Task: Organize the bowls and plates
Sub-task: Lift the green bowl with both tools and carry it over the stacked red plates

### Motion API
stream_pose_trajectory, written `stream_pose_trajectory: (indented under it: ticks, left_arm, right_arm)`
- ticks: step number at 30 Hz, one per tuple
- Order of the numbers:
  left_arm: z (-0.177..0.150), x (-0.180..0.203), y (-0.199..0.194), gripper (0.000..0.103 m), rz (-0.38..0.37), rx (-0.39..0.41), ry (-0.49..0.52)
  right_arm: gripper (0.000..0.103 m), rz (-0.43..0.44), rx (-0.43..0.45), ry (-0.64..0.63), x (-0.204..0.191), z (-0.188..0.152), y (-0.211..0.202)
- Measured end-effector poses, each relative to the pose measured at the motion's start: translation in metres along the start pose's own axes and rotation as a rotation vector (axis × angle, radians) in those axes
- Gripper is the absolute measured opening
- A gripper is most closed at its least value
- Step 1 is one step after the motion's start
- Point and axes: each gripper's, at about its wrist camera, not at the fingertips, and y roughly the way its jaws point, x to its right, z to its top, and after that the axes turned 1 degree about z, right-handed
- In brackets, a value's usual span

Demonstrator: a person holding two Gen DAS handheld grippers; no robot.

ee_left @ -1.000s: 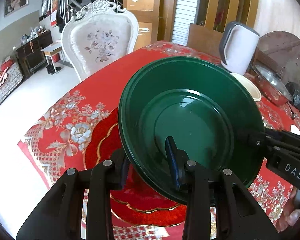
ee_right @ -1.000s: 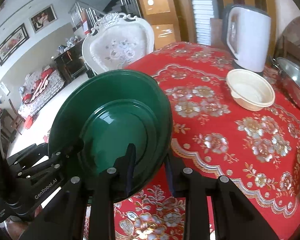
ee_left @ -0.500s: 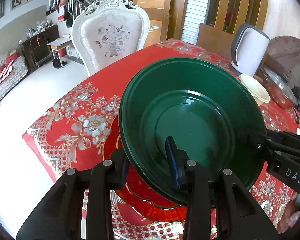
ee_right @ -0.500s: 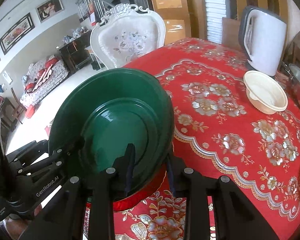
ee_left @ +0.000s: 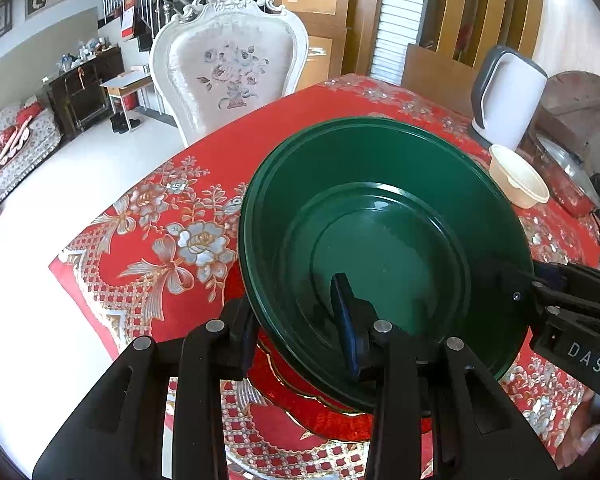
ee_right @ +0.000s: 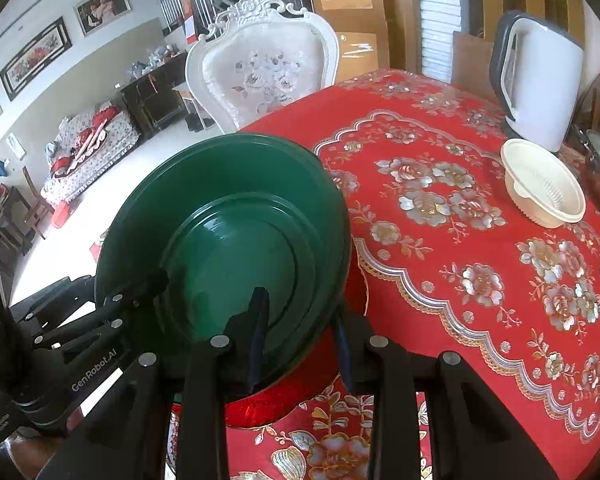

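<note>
I'm gripping the green bowl with both claws: left claw is clamping its near rim, right claw is clamping the opposite rim. Bowl is hanging tilted just above a red plate; cream bowl is sitting well beyond, beside the kettle.

A glossy dark green plate hangs tilted just above a red plate. A cream bowl sits upright far right on the table.
</note>
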Motion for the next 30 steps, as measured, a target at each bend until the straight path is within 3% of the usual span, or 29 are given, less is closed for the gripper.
stream_pose_trajectory:
  ticks: [30]
  left_arm:
    - [-0.008,-0.008,0.024,0.033,0.017,-0.064,-0.002]
  right_arm:
    - [0.033,0.005,-0.058,-0.001,-0.01,-0.005,0.015]
